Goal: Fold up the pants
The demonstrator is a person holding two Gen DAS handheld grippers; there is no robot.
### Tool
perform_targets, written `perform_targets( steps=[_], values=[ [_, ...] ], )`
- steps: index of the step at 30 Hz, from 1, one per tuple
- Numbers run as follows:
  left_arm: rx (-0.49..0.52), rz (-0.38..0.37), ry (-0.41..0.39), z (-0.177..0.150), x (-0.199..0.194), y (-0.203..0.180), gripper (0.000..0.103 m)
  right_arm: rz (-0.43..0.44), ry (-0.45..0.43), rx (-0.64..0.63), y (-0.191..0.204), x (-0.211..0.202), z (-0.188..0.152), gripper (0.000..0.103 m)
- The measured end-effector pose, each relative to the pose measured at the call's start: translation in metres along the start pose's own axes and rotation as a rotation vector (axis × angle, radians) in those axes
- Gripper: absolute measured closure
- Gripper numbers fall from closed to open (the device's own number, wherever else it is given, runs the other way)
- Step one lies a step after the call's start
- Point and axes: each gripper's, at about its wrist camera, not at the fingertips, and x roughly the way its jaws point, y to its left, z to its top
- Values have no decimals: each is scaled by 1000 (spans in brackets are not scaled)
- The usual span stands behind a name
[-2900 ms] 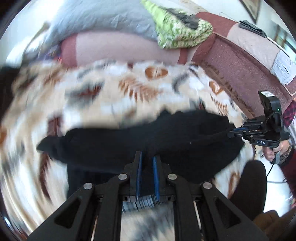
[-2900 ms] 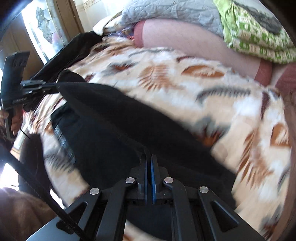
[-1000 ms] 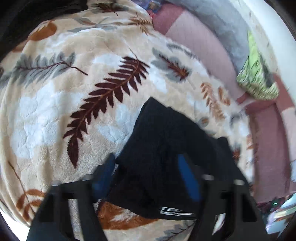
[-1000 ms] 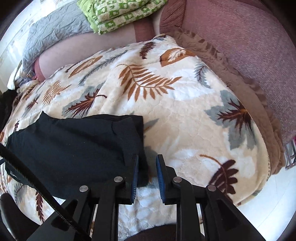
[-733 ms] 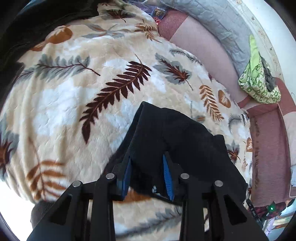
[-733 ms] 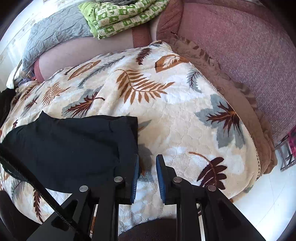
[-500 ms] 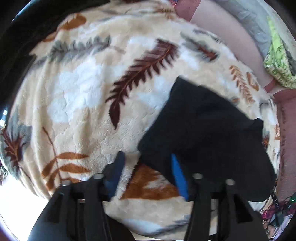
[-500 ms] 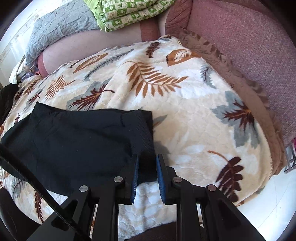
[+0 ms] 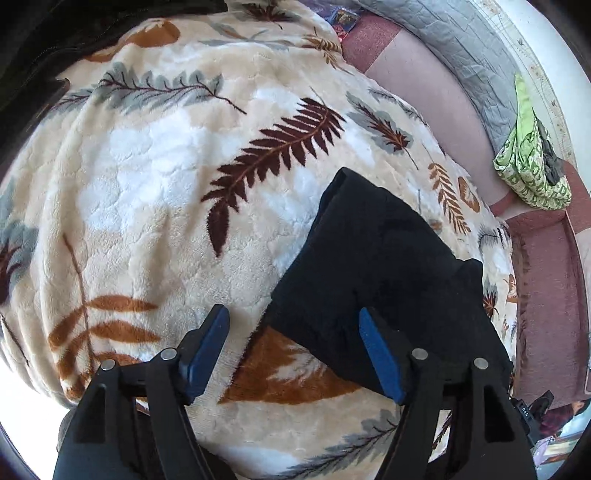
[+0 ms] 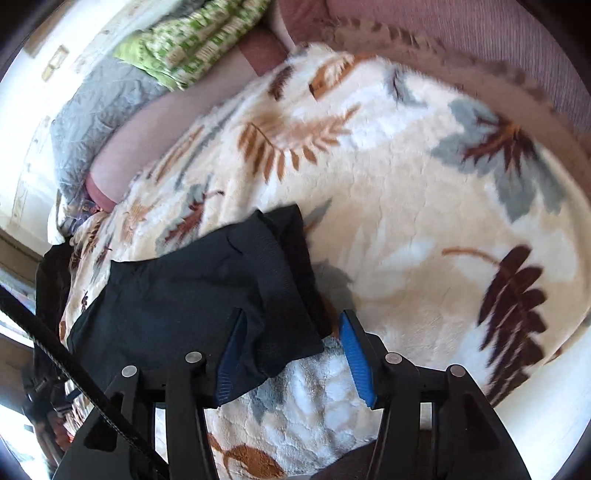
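Observation:
The black pants (image 9: 384,273) lie folded in a flat stack on the cream leaf-print blanket (image 9: 155,192). My left gripper (image 9: 295,328) hovers over their near left corner, jaws opening, blue pads well apart and pressing on nothing; the corner lies partly between them. In the right wrist view the pants (image 10: 192,295) spread to the left. My right gripper (image 10: 291,332) is over their near right corner, jaws opening, the cloth lying loose between the pads and released.
A pink sofa back (image 9: 436,92) with a grey quilt (image 9: 465,44) and a green patterned blanket (image 9: 532,173) runs behind. A dark garment (image 9: 74,33) lies at the far left. The blanket's edge (image 10: 546,373) drops off near the right gripper.
Both grippers, earlier shut on the pants' edge, have opened and let the cloth settle on the blanket. The left one slid left off the pants; the right one rolled and dipped.

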Motion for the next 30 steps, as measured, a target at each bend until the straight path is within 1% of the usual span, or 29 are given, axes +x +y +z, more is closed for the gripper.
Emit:
perform_targets(
  steps=[1,3,4,5,7,8,9,10,11,13,15,16,19,21,23,24,26,29,30],
  values=[
    [-9,-23,-3,-1,-2,-2,31,-3,10,8,1,3,1,44],
    [-23,-48,-23,-4,-11,-2,31,20,-6,18,6,3,2,36],
    [-26,-51,-36,-5,-15,-3,31,34,-4,29,8,5,2,29],
    [-27,-54,-52,-6,-19,-4,31,34,-5,53,9,9,2,26],
    [-30,-59,-72,-9,-27,-7,31,25,-25,59,14,16,3,25],
    [-30,-63,-85,-12,-32,-9,31,15,-44,34,20,19,5,29],
    [-29,-66,-92,-14,-37,-10,31,5,-48,17,25,21,7,40],
    [-24,-67,-103,-16,-43,-13,31,1,-47,0,30,23,9,81],
    [-19,-64,-111,-16,-46,-14,31,33,-23,-12,36,26,12,86],
    [-6,-47,-140,-19,-57,-17,31,32,-57,-33,45,20,16,87],
    [3,-32,-166,-20,-68,-18,31,26,-96,-60,52,11,21,87],
    [7,-28,-173,-20,-71,-18,31,23,-100,-59,52,9,24,87],
    [16,-27,-179,-21,-74,-21,31,0,-87,-44,42,14,29,88],
    [27,-25,-173,-21,-70,-26,31,-26,-53,-16,25,24,27,88],
    [47,-25,-157,-20,-63,-35,31,-15,-50,16,14,30,22,86],
    [65,-26,-143,-18,-57,-43,31,-14,-56,24,13,28,22,85],
    [93,-26,-134,-15,-49,-55,31,-33,-67,39,11,23,23,75],
    [176,-14,-113,-1,-33,-81,31,-74,-90,44,5,7,24,61],
    [197,-8,-111,3,-27,-87,30,-80,-104,45,2,-1,23,61]
  ],
)
